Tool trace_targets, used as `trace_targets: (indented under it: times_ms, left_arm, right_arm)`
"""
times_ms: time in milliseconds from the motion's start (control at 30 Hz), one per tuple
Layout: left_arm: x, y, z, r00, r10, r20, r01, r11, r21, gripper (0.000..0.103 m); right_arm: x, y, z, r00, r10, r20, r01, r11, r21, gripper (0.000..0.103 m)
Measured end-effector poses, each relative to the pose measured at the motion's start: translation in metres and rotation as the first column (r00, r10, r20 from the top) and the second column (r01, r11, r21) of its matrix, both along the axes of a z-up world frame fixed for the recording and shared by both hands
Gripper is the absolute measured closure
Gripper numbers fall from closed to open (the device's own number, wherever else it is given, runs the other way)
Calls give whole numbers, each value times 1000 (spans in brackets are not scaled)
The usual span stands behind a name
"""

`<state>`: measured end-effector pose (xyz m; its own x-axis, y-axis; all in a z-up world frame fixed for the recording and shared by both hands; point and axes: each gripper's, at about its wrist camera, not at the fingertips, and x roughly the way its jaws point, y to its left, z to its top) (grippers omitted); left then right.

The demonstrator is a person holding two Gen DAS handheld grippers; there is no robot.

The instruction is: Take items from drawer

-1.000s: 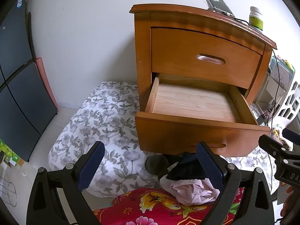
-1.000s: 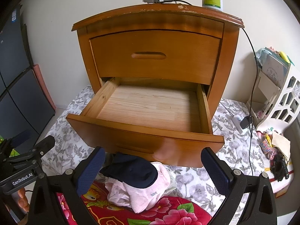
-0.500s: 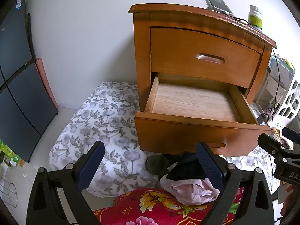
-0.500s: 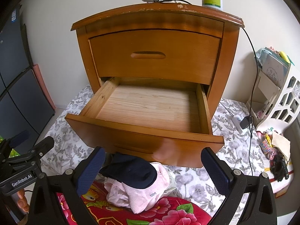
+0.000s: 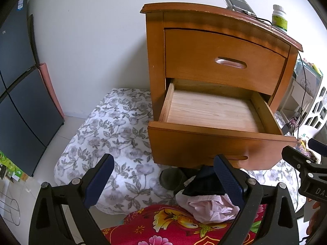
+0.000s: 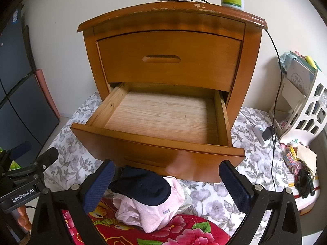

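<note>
Nothing has shifted: both claws, left claw and right claw, hang spread; drawer empty, clothes out, task apparently done.

Wooden nightstand with its lower drawer pulled out, bare floor visible inside. Left gripper in the foreground, jaws spread wide and holding nothing. A dark sock lies on pink clothing below the drawer front, over a floral sheet.
</note>
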<state>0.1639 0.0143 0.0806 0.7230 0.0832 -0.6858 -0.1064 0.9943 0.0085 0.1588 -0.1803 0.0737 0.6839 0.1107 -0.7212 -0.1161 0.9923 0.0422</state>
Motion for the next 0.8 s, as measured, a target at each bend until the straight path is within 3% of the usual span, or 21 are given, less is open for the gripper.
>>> trace_targets:
  times_ms: [800]
  left_arm:
    - [-1, -1, -1, 1000, -4, -1, 4, 1000, 15, 5]
  right_arm:
    - [1, -6, -1, 1000, -13, -2, 13, 1000, 5, 0]
